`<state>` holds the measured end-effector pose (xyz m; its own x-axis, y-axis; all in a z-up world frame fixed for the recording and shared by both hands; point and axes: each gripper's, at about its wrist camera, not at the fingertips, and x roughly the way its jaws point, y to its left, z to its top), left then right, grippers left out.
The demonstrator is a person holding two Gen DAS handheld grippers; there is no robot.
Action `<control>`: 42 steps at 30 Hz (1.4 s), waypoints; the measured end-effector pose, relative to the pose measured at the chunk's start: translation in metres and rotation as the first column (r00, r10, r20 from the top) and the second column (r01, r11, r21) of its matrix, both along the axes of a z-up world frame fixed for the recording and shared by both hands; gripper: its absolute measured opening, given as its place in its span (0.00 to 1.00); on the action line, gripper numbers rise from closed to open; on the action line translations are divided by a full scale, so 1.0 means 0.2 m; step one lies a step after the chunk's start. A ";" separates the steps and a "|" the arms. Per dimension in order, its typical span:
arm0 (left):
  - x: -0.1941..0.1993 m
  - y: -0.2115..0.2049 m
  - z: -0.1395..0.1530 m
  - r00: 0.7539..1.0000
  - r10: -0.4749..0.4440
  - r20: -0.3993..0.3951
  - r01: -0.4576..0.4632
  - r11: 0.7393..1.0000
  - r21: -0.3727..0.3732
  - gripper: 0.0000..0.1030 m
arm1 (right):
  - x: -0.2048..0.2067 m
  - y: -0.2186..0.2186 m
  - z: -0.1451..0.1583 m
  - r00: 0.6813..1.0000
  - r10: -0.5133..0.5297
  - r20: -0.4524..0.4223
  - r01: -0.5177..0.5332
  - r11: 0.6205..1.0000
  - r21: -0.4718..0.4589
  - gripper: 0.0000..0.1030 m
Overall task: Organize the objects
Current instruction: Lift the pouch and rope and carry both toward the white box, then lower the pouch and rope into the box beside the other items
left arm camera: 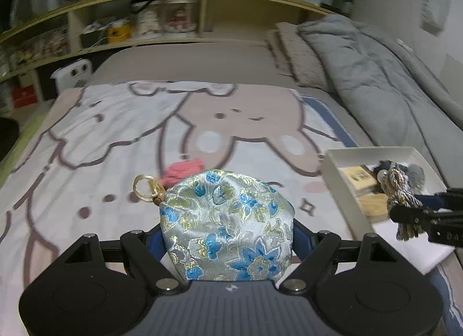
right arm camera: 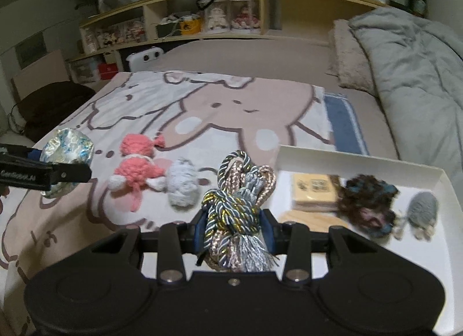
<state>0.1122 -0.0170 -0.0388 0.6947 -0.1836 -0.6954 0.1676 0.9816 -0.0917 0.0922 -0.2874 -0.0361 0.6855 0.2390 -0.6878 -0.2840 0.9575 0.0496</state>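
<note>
My left gripper is shut on a silver-blue floral brocade pouch with a gold clasp ring, held above the bed; it also shows at the left of the right wrist view. My right gripper is shut on a knotted cord tassel in blue, gold and grey, at the left edge of the white box. In the box lie a yellow card packet, a dark fuzzy toy and a grey knitted toy. A pink knitted doll and a pale grey knitted toy lie on the blanket.
The cartoon bunny blanket covers the bed. A grey duvet and pillow lie at the right. A wooden headboard shelf full of items runs along the back. A white device stands at the far left of the bed.
</note>
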 end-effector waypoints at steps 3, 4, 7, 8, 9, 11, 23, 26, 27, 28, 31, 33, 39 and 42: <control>0.00 -0.12 0.00 0.999 -0.042 0.006 0.042 0.999 0.007 0.79 | -0.01 -0.12 0.00 0.999 -0.036 -0.003 0.036 0.999 -0.008 0.39; 0.00 -0.16 0.00 0.998 -0.056 0.006 0.056 0.998 0.007 0.79 | -0.01 -0.16 0.00 0.999 -0.048 -0.004 0.048 0.999 -0.008 0.39; 0.01 -0.28 -0.01 0.996 -0.095 -0.001 0.095 0.995 0.008 0.79 | -0.02 -0.28 -0.01 0.997 -0.083 -0.008 0.083 0.997 -0.010 0.39; 0.01 -0.32 -0.02 0.994 -0.107 0.000 0.107 0.994 0.009 0.79 | -0.02 -0.32 -0.02 0.996 -0.094 -0.010 0.094 0.996 -0.008 0.39; 0.01 -0.36 -0.02 0.993 -0.120 -0.001 0.120 0.993 0.010 0.79 | -0.03 -0.36 -0.02 0.995 -0.103 -0.012 0.103 0.995 -0.004 0.39; 0.01 -0.45 -0.03 0.990 -0.143 -0.002 0.144 0.990 0.010 0.79 | -0.03 -0.43 -0.02 0.993 -0.120 -0.013 0.120 0.993 -0.005 0.39; 0.04 -0.94 -0.04 0.963 -0.271 0.003 0.270 0.961 -0.050 0.79 | -0.10 -0.80 -0.01 0.986 -0.166 0.003 0.166 0.984 -0.059 0.39; 0.04 -1.06 -0.05 0.953 -0.302 0.001 0.302 0.952 -0.054 0.80 | -0.11 -0.88 -0.01 0.985 -0.173 0.003 0.173 0.982 -0.070 0.39; 0.04 -1.09 -0.06 0.951 -0.310 -0.001 0.310 0.949 -0.056 0.80 | -0.11 -0.90 -0.02 0.985 -0.172 0.002 0.172 0.982 -0.075 0.39; 0.04 -1.13 -0.07 0.948 -0.318 -0.004 0.317 0.947 -0.058 0.80 | -0.11 -0.92 -0.03 0.985 -0.171 -0.001 0.171 0.982 -0.080 0.39; 0.03 -1.22 -0.10 0.938 -0.348 -0.008 0.346 0.936 -0.066 0.80 | -0.10 -0.97 -0.05 0.988 -0.156 -0.010 0.155 0.983 -0.098 0.39; 0.02 -1.28 -0.13 0.928 -0.371 -0.017 0.369 0.927 -0.068 0.80 | -0.10 -1.00 -0.08 0.990 -0.137 -0.021 0.134 0.985 -0.110 0.39; 0.03 -1.44 -0.22 0.911 -0.409 -0.048 0.406 0.912 -0.054 0.80 | -0.09 -1.04 -0.14 0.996 -0.056 -0.074 0.041 0.980 -0.195 0.39; 0.04 -1.50 -0.27 0.904 -0.421 -0.069 0.416 0.906 -0.071 0.80 | -0.08 -1.07 -0.17 0.995 -0.029 -0.095 0.007 0.976 -0.216 0.39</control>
